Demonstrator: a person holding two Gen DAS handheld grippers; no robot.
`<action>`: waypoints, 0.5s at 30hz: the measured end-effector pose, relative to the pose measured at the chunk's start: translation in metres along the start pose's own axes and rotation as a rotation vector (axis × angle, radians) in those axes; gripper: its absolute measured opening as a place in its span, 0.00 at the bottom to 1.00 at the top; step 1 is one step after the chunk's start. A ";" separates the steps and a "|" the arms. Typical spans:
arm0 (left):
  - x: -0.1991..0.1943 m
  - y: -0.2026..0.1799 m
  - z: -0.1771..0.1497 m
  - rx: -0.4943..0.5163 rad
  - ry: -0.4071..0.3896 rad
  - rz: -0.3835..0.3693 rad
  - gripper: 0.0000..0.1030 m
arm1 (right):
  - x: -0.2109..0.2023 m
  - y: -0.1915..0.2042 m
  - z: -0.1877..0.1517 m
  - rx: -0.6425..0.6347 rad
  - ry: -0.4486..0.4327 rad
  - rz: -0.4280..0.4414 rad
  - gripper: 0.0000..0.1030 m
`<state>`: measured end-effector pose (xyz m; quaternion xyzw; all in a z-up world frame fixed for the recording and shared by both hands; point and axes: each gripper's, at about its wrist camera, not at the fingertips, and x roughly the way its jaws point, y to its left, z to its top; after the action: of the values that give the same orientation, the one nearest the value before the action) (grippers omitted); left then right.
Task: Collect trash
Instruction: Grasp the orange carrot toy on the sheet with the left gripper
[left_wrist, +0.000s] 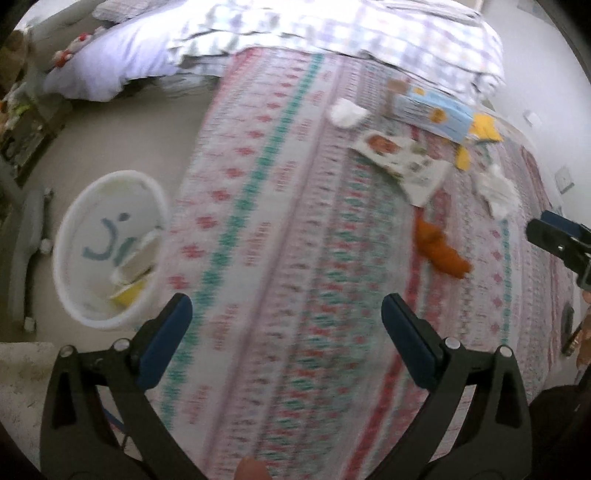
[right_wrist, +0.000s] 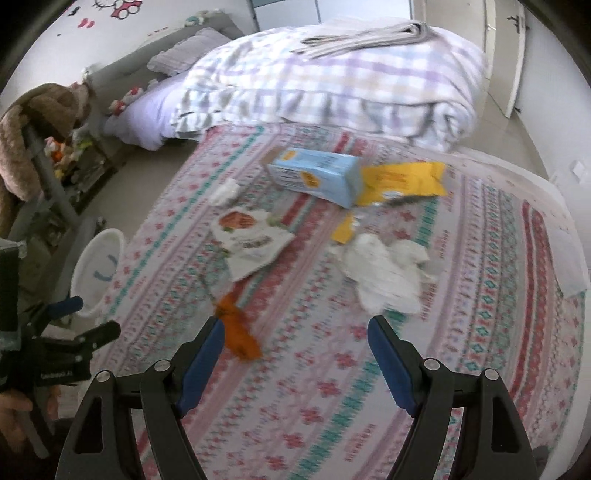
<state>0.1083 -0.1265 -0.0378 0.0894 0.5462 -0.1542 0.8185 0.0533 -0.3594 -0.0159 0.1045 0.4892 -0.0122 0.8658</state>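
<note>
Orange wrapper (right_wrist: 238, 338) just beside spread right gripper (right_wrist: 295, 354) on bedspread (right_wrist: 480, 295)

Both grippers have black plastic frames, silver screws and dark blue fingers (right_wrist: 388, 365).

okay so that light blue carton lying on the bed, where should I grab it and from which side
Judging from its pose, take the light blue carton across its narrow width near the middle, coming down from above. It lies flat on the patterned bedspread, long faces exposed. The right gripper is open. Avoid the right end: the yellow packet is against it there, so the fingers might catch both.
</note>
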 end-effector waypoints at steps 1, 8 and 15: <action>0.001 -0.007 0.000 0.006 0.003 -0.015 0.99 | 0.000 -0.005 -0.002 0.006 0.003 -0.006 0.79; 0.013 -0.039 0.007 -0.044 -0.027 -0.084 0.99 | 0.005 -0.040 -0.012 0.064 0.039 -0.027 0.79; 0.034 -0.071 0.008 -0.029 -0.013 -0.131 0.79 | 0.010 -0.061 -0.019 0.099 0.068 -0.049 0.79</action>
<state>0.1030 -0.2006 -0.0645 0.0406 0.5478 -0.1999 0.8114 0.0351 -0.4148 -0.0445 0.1356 0.5194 -0.0541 0.8420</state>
